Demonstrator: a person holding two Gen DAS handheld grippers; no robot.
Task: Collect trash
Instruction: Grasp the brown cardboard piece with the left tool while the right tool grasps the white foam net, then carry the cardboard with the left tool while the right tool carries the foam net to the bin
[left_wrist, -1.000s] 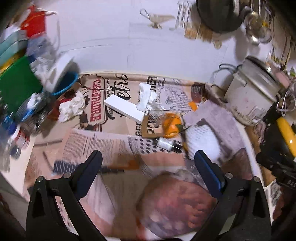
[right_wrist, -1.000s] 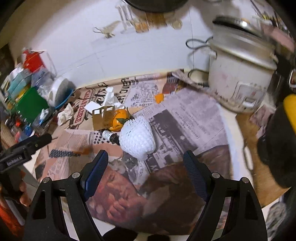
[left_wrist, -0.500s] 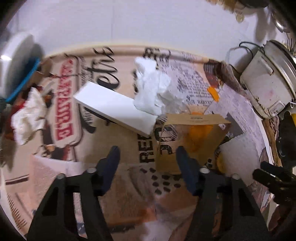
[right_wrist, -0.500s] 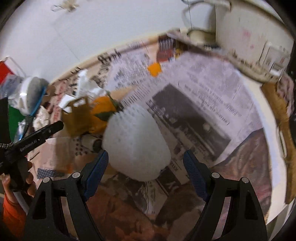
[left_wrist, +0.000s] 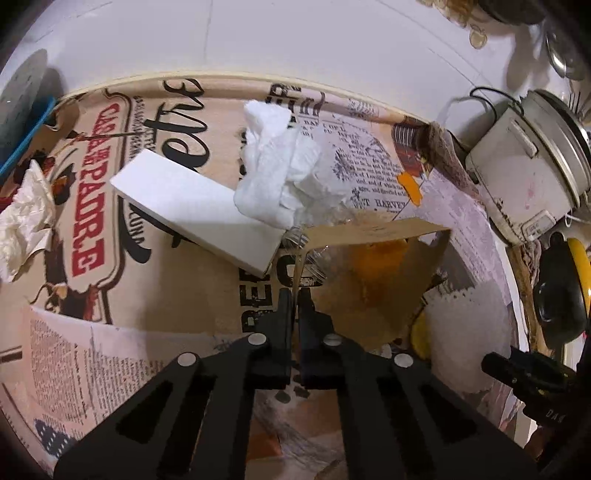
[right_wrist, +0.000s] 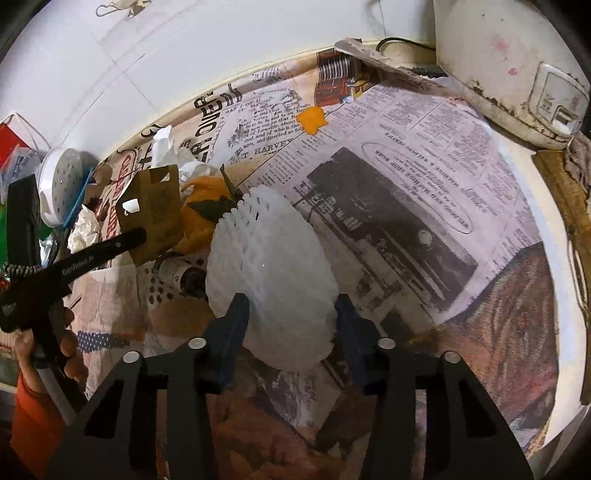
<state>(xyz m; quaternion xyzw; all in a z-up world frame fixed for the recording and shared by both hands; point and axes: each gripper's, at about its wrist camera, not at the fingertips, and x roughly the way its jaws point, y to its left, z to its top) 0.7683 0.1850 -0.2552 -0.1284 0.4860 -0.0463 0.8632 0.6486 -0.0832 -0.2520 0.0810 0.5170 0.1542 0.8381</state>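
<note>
My left gripper (left_wrist: 297, 295) is shut on the near wall of a small brown paper bag (left_wrist: 373, 273), which stands open with orange peel inside. In the right wrist view that bag (right_wrist: 151, 210) leans beside orange peel (right_wrist: 205, 206), pinched by the left gripper (right_wrist: 138, 236). The jaws of my right gripper (right_wrist: 291, 317) are closing, and their pads touch both sides of a white foam fruit net (right_wrist: 269, 273) on the newspaper. A small dark bottle (right_wrist: 181, 273) lies just left of the net.
A crumpled white tissue (left_wrist: 280, 184) and a flat white box (left_wrist: 195, 206) lie behind the bag. Another tissue wad (left_wrist: 22, 214) sits far left, a peel scrap (right_wrist: 312, 119) near the wall. A rice cooker (right_wrist: 509, 66) stands at the right. Newspaper covers the counter.
Both grippers came down and closer to the litter. The left one went from wide open to shut on the bag's wall. The right one narrowed around the foam net.
</note>
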